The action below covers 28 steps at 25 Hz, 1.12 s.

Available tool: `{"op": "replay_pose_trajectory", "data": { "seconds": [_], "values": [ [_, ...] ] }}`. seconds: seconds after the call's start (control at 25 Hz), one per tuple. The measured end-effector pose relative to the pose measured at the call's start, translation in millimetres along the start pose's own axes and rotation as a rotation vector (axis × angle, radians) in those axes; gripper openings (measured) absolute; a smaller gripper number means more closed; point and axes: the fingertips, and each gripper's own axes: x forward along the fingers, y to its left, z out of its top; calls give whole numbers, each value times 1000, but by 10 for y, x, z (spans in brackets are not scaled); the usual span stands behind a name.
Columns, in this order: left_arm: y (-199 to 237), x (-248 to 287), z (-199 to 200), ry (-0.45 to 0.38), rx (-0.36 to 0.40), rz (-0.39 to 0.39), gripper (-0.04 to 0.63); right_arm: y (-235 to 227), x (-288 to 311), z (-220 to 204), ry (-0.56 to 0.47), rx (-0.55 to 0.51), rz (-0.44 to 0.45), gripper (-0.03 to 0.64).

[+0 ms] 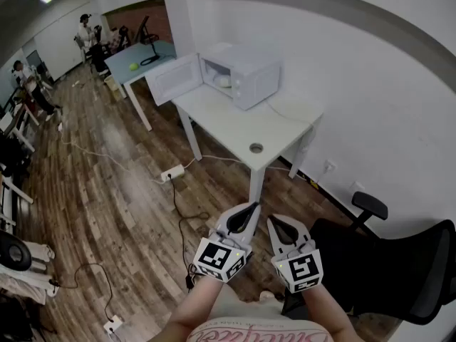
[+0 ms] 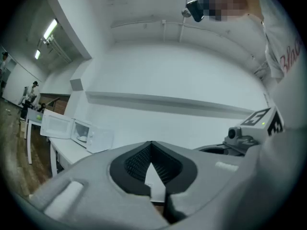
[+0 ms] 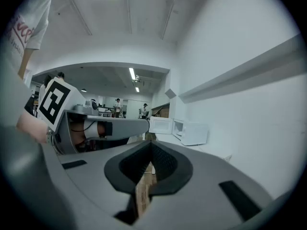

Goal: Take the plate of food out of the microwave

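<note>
The person stands well back from the white table (image 1: 235, 120), with both grippers held close to the body at the bottom of the head view. The left gripper (image 1: 246, 215) has its jaws closed together, tips meeting, with nothing between them; its own view shows only a narrow slit lower down between the dark pads (image 2: 136, 163). The right gripper (image 1: 278, 226) just beside it is also closed, its jaw tips meeting with nothing caught in them, and a strip of wooden floor (image 1: 107, 198) shows through the gap below them. Neither gripper is near the microwave (image 1: 246, 73), which sits at the far end of the table against the white wall (image 1: 370, 98). Its door (image 1: 173, 79) is swung wide open to the left. The plate of food (image 1: 223, 81) is inside the cavity, seen only as a pale shape too small to make out in detail. A round cable hole (image 1: 256, 148) lies in the near part of the tabletop. A black office chair (image 1: 399, 262) stands at the lower right, cables and a power strip (image 1: 173, 172) lie on the floor, and a blue table (image 1: 146, 54) with a green ball (image 1: 133, 66) stands further back.
</note>
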Motion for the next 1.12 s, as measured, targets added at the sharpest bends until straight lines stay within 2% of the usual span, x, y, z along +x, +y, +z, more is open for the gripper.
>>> {"op": "replay_pose_trajectory", "data": {
  "seconds": [0.16, 0.36, 0.52, 0.72, 1.12],
  "values": [
    [-241, 333, 185, -85, 127, 4, 2, -376, -4, 239, -146, -111, -18, 9],
    [-578, 292, 98, -89, 204, 81, 2, -411, -255, 167, -180, -116, 45, 9],
    [-623, 229, 8, -62, 216, 135, 2, -393, -391, 156, -218, -97, 101, 9],
    [-585, 53, -119, -41, 209, 182, 2, -296, -499, 80, -227, -92, 114, 11],
    [-171, -89, 124, -73, 204, 161, 2, -178, -166, 119, -173, -72, 76, 11]
  ]
}}
